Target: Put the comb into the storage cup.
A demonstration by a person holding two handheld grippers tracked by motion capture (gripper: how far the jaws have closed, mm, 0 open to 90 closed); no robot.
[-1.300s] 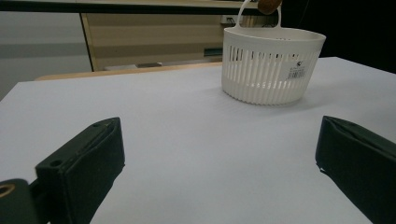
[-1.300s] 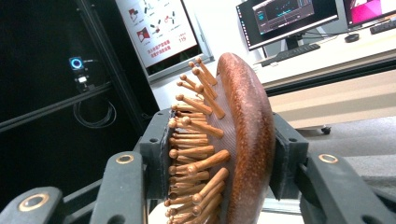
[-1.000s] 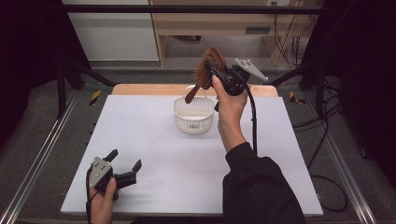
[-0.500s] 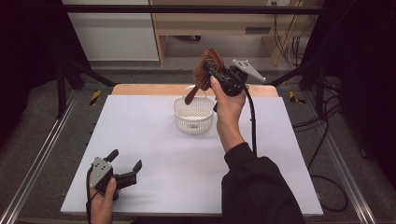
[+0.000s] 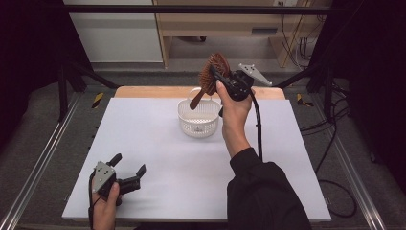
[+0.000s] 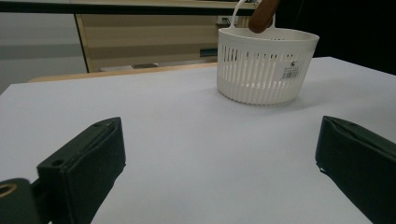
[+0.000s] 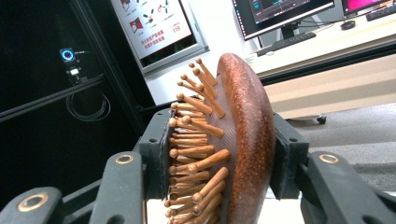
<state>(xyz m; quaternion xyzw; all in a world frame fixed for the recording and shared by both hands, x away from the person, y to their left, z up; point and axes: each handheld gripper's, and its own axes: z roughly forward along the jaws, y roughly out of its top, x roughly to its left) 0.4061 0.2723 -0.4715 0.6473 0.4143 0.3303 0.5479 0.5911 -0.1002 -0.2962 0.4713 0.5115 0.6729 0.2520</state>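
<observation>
Right gripper (image 5: pixel 221 78) jaws clamp hairbrush (image 5: pixel 210 76) above basket (image 5: pixel 198 117); left gripper (image 5: pixel 128 173) jaws wide, near table edge.

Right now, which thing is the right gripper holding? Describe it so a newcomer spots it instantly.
Start at the white tabletop and find the white slotted plastic basket near its far edge. Just above that basket, the right gripper clamps the oval head of a brown wooden hairbrush, handle slanting down toward the basket. Its round-tipped wooden pins and brown colour set it apart from the pale basket and table.
</observation>
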